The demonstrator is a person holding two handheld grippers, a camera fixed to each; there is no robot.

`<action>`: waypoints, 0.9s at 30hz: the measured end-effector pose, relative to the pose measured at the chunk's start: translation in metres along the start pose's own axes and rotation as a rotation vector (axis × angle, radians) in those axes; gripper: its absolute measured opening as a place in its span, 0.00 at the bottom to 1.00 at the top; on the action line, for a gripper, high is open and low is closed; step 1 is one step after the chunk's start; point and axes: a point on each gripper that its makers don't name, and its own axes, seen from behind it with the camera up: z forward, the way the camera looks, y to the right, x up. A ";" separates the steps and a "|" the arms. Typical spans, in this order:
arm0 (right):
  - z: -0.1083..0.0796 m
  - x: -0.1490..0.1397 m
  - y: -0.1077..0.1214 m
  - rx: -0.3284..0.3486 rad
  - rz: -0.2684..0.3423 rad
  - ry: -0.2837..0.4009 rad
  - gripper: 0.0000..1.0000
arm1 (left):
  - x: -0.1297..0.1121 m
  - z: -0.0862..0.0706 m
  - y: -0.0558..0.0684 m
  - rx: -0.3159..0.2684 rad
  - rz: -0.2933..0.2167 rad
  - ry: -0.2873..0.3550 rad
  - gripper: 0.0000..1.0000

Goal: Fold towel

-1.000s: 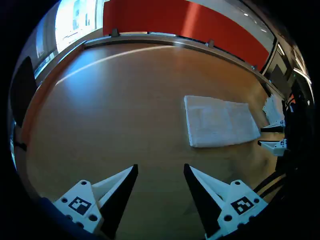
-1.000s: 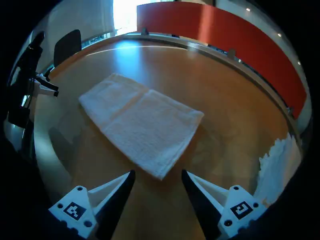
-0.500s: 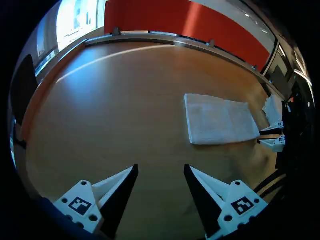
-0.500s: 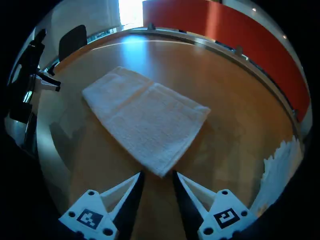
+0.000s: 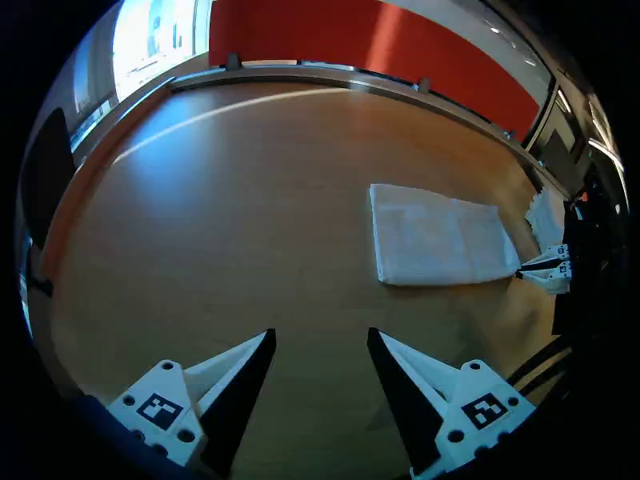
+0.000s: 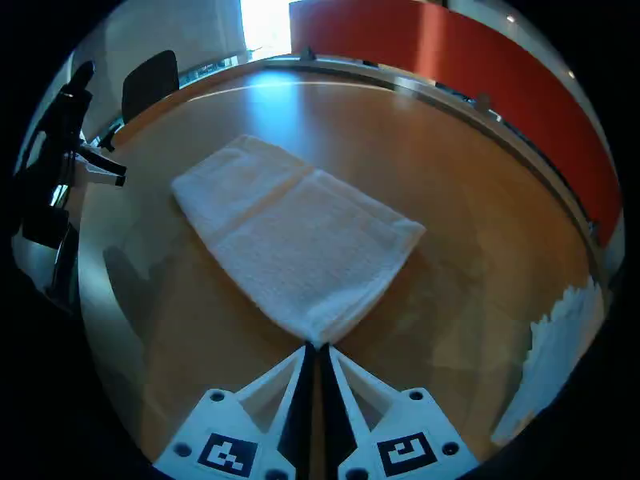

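A white towel (image 6: pixel 296 240), folded into a rectangle, lies flat on the wooden table (image 6: pixel 448 184). My right gripper (image 6: pixel 317 350) is shut, its fingertips pinched on the towel's nearest corner. In the left gripper view the same towel (image 5: pixel 440 236) lies to the right of centre, with the right gripper (image 5: pixel 538 270) at its far right corner. My left gripper (image 5: pixel 320 340) hovers open over bare table, well short of the towel, with nothing between its fingers. It also appears far off at the left in the right gripper view (image 6: pixel 104 166).
A second heap of white cloth (image 6: pixel 560 336) lies at the table's right edge. A black chair (image 6: pixel 148 76) stands beyond the far left edge. A metal rail (image 5: pixel 360 76) and a red panel (image 5: pixel 376 36) bound the far side.
My right gripper moved forward to the towel's near corner and closed from wide open to shut on it. The left gripper held still and stayed open.
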 end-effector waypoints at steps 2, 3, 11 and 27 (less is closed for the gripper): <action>-0.001 0.002 0.001 -0.005 -0.004 0.005 0.05 | 0.000 0.000 0.000 0.000 0.001 0.000 0.84; -0.002 0.003 0.001 -0.007 -0.006 0.008 0.05 | 0.000 0.000 0.000 0.000 0.001 0.000 0.84; -0.017 0.022 0.004 -0.035 -0.015 0.052 0.05 | 0.003 0.000 -0.001 -0.002 -0.007 0.003 0.84; -0.074 0.087 0.018 -0.118 -0.089 0.179 0.05 | 0.015 -0.002 0.001 -0.007 -0.002 0.021 0.84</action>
